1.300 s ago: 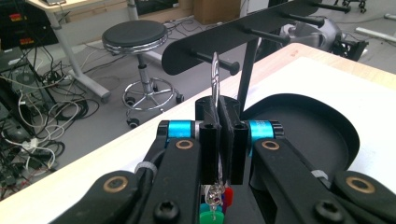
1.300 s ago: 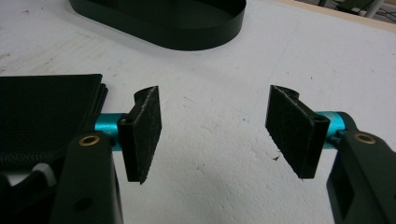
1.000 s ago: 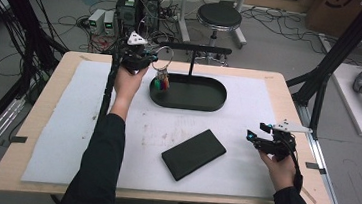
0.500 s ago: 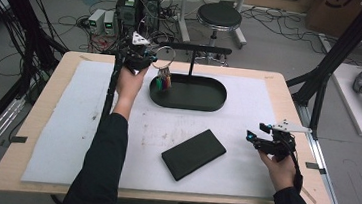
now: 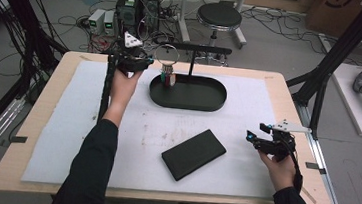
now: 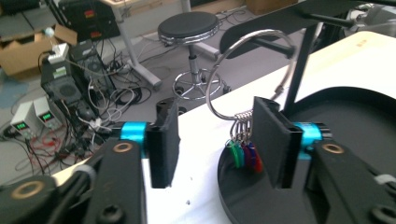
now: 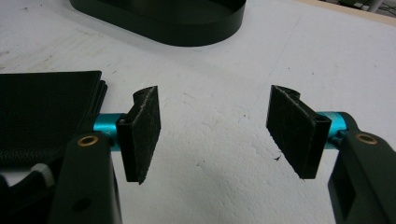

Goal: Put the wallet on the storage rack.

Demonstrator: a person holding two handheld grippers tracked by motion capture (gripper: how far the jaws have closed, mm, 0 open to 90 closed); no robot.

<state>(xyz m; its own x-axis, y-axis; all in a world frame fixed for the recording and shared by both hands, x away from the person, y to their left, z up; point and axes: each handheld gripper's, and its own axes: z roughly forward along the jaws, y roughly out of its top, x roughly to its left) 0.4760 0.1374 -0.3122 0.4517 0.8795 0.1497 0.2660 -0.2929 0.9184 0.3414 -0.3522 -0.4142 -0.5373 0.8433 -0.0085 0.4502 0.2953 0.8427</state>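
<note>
A large metal key ring with coloured tags appears to hang at the left end of the black stand's bar, its tags dangling over the oval black tray. My left gripper sits just left of the ring, open. In the left gripper view the key ring rises between and beyond the spread jaws of my left gripper, and the tags hang close by the right jaw. My right gripper rests low at the table's right, also open over bare mat.
A flat black case lies on the white mat in front of the tray, left of the right gripper; its corner shows in the right gripper view. Behind the table stand a stool, electronics boxes and cables.
The left gripper has shifted slightly left, away from the key ring, which stays by the bar's end. The right gripper has not moved.
</note>
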